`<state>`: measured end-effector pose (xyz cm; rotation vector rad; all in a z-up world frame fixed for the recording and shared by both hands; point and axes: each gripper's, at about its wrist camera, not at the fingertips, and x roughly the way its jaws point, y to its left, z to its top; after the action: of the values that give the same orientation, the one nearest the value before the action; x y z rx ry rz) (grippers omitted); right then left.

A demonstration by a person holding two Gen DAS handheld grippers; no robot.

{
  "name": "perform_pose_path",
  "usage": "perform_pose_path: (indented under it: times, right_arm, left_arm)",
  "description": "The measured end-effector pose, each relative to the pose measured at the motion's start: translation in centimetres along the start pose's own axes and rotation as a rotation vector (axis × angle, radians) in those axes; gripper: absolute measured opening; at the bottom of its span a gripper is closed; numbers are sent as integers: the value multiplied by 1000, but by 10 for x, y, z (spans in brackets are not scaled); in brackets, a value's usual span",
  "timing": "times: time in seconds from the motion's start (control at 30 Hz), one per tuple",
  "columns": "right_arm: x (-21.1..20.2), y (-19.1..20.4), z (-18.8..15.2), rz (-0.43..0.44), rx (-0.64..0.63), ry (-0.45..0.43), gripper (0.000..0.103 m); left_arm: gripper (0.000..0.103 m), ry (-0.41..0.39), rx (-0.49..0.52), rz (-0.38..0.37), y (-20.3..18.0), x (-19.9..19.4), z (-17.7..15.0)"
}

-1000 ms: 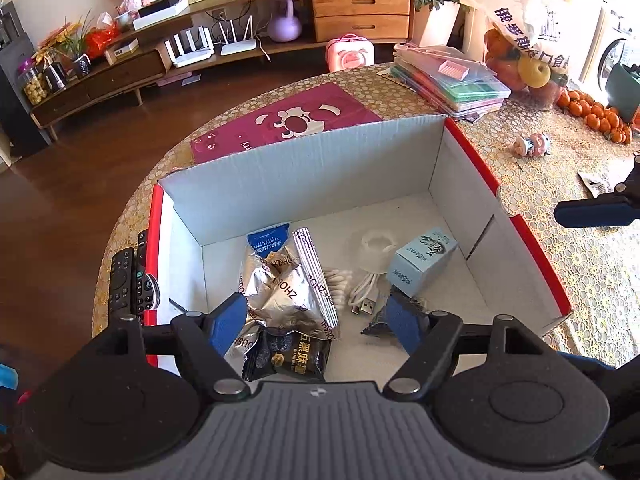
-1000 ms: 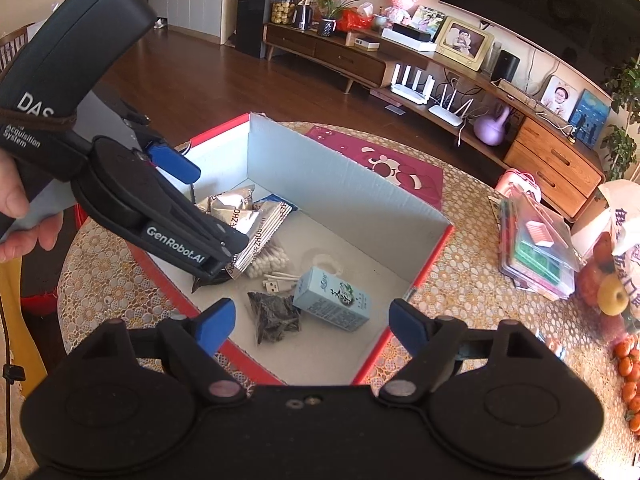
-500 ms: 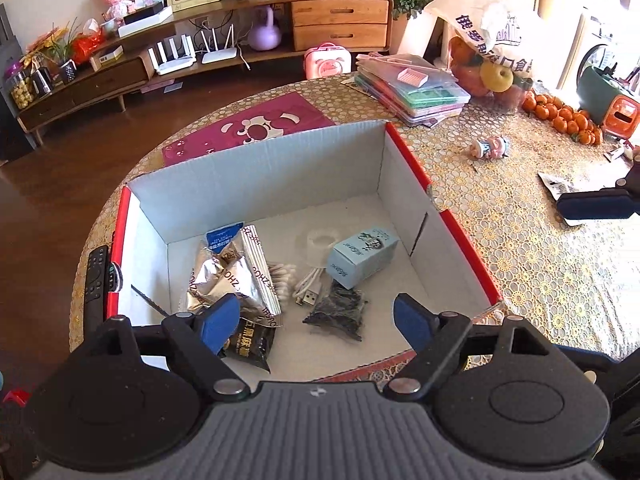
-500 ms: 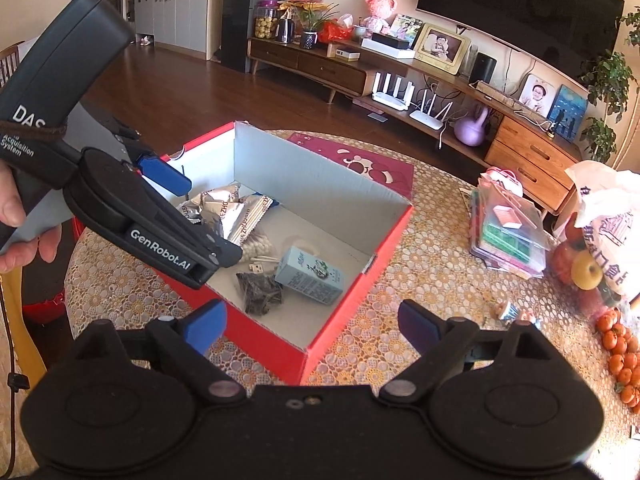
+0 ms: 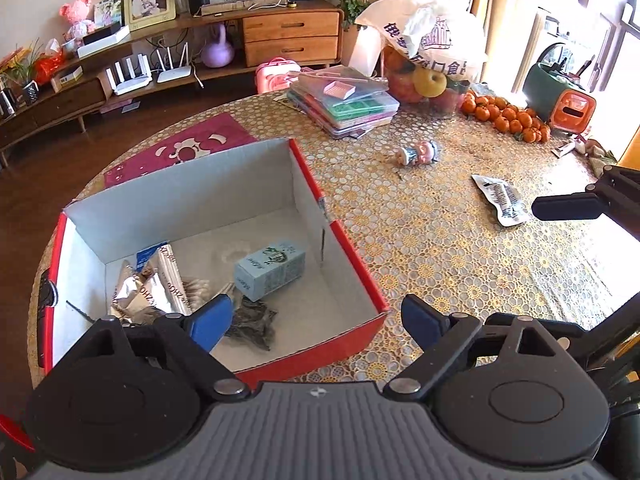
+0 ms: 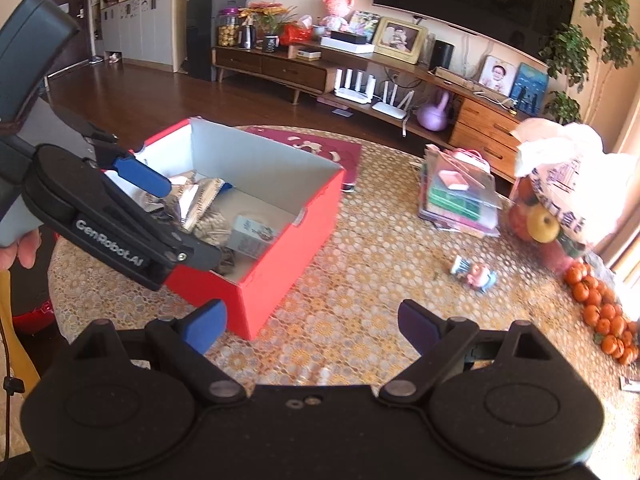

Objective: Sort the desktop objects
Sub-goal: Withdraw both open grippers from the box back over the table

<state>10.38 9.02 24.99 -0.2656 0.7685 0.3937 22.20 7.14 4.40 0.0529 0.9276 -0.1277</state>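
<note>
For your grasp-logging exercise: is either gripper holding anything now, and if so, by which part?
Nothing is held. The left gripper and the right gripper are both open and empty, near the red box.

Red box (image 6: 280, 264) on lace table, right hand-held gripper (image 6: 312, 328) spread wide, small figurine (image 6: 474, 270) beyond

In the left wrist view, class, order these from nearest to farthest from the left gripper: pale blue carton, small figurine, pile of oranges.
From the left gripper:
1. Pale blue carton, inside the red box, just ahead.
2. Small figurine, lying mid-table, ahead and right.
3. Pile of oranges, far right edge.
</note>
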Motion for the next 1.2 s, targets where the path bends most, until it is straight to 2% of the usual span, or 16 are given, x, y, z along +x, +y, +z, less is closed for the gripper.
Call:
perform_pose_path:
  times: [0.03, 0.23, 0.53, 0.83, 1.0, 1.2]
  right_arm:
    - [-2, -5, -4, -8, 9, 0, 93]
    - [-15, -40, -28, -72, 63, 8, 93]
    - [-23, -91, -56, -163, 135, 27, 93]
    - [-10, -125, -70, -197, 165, 55, 93]
    - [2, -142, -75, -211, 173, 68, 93]
    - [18, -159, -82, -210, 191, 71, 93]
  left_arm:
    - [99, -5, 1, -7, -5, 1, 1]
    - [102, -24, 12, -57, -30, 9, 8]
    - [102, -47, 83, -119, -70, 26, 22]
    - [102, -22, 150, -139, -105, 55, 45]
    - [102, -45, 209, -147, -126, 68, 62]
    - [102, -46, 226, -158, -142, 96, 89]
